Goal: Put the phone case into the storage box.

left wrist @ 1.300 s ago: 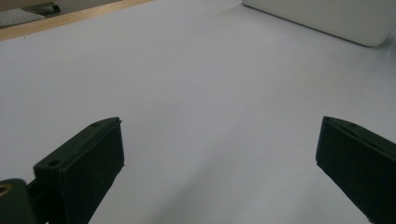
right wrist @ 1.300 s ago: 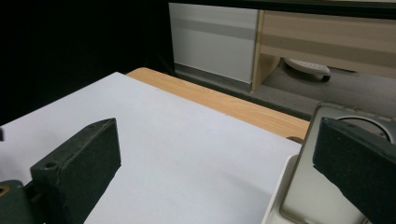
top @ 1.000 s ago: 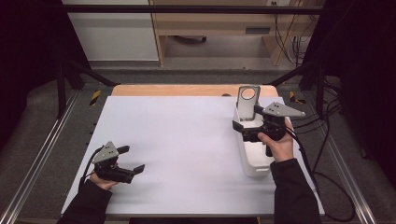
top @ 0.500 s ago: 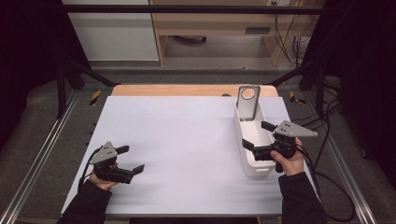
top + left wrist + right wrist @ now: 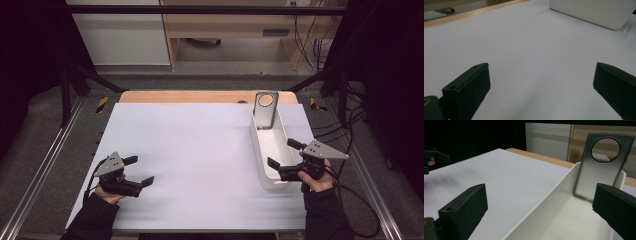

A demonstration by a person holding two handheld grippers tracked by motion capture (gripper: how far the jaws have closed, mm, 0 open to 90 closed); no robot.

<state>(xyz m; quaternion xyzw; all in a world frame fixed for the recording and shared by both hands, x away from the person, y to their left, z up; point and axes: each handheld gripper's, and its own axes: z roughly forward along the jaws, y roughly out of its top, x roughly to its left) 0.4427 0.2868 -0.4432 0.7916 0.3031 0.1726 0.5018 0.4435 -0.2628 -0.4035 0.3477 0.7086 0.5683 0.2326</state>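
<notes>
A long white tray (image 5: 259, 154) lies on the right side of the white table top (image 5: 200, 145). A grey phone case (image 5: 265, 110) with a round cut-out leans upright at the tray's far end. My right gripper (image 5: 281, 153) hovers open over the tray's near end, jaws wide apart and nothing between them. In the right gripper view the gripper (image 5: 541, 200) looks along the tray (image 5: 541, 220) toward the phone case (image 5: 599, 170). My left gripper (image 5: 141, 170) rests open and empty near the table's front left. In its own view the gripper (image 5: 541, 80) faces bare table, with the tray's side (image 5: 594, 12) far off.
A wooden strip (image 5: 200, 96) runs along the table's back edge. Metal rails (image 5: 45, 160) flank both sides, and cables (image 5: 360, 200) trail off to the right. Beyond the table stand a white cabinet (image 5: 120, 35) and a wooden bench (image 5: 235, 25).
My right gripper has drawn back toward the person, from beside the phone case at the tray's far end to the tray's near end. The left gripper has stayed put.
</notes>
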